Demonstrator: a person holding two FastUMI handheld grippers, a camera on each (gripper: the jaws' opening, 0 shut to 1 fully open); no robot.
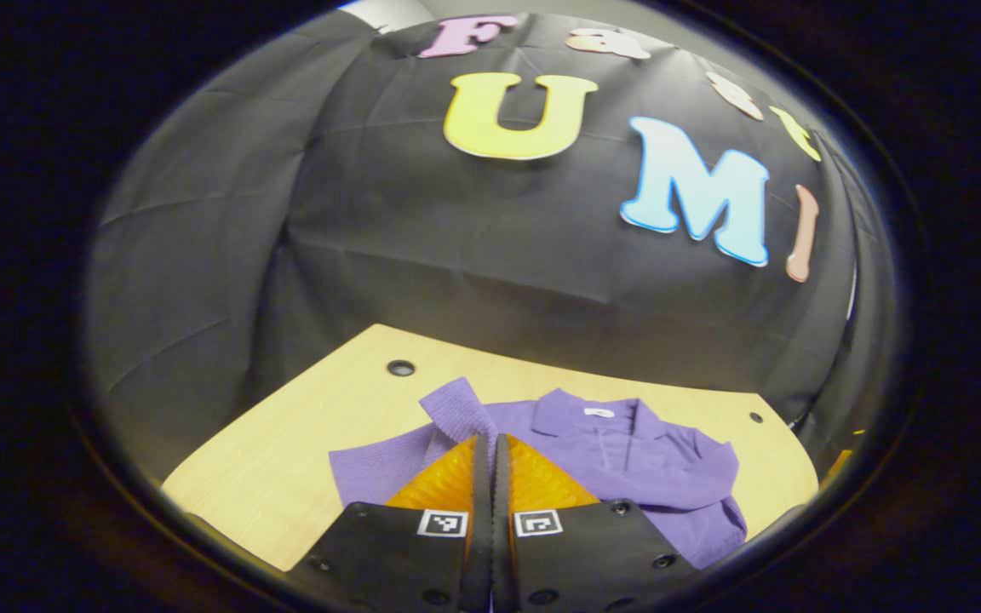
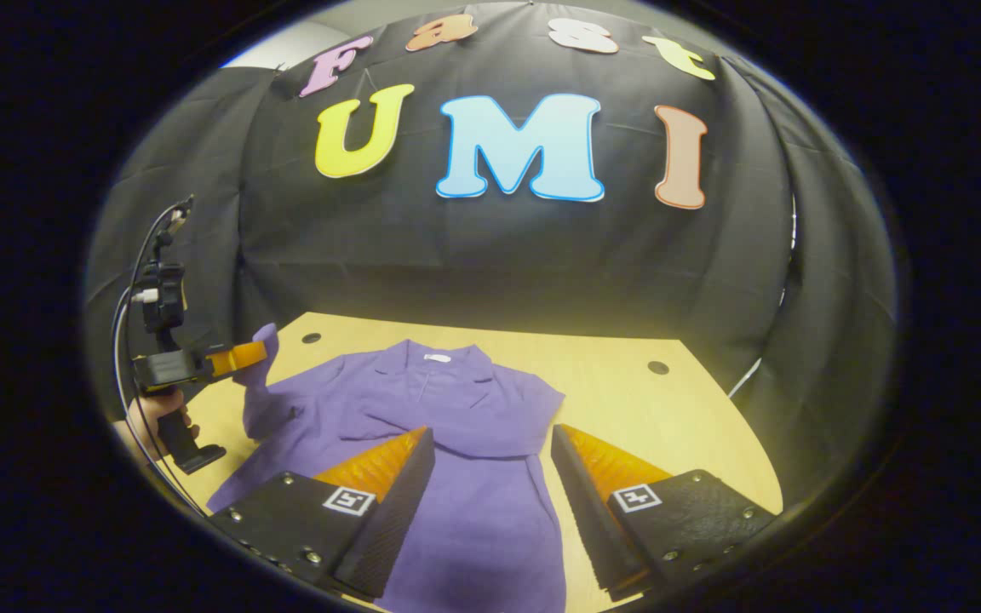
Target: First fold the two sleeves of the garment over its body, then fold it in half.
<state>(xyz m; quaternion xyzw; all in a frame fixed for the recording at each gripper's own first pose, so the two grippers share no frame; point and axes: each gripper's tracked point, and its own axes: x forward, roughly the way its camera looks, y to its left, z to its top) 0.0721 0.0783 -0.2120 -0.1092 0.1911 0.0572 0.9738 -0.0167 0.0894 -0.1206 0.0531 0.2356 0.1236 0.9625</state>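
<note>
Fingers of our left gripper (image 1: 490,451) are pressed together at the bottom of the left gripper view, pinching the purple cuff of one sleeve (image 1: 456,407), which stands up past the tips and is lifted off the table (image 1: 286,460). Just behind it we see the purple garment (image 1: 627,451) lying flat on the pale wooden table, collar (image 1: 593,413) toward the far edge and a small white tag inside it. The other sleeve (image 1: 712,477) is already laid across the body on that side.

In the right gripper view, our right gripper (image 2: 490,502) hangs with its fingers spread wide, one on each side of the garment's lower body (image 2: 482,528), holding nothing. Past the tips we see the folded sleeve (image 2: 490,426) lying across the chest below the collar. Farther off to the side, the left gripper (image 2: 239,358) holds the raised cuff (image 2: 265,340) above the table edge, with a hand (image 2: 154,417) around its handle and cables trailing from the camera on top. Small dark holes (image 2: 658,368) mark the table near its far edge, and behind it hangs the booth's black cloth wall (image 2: 499,255)
</note>
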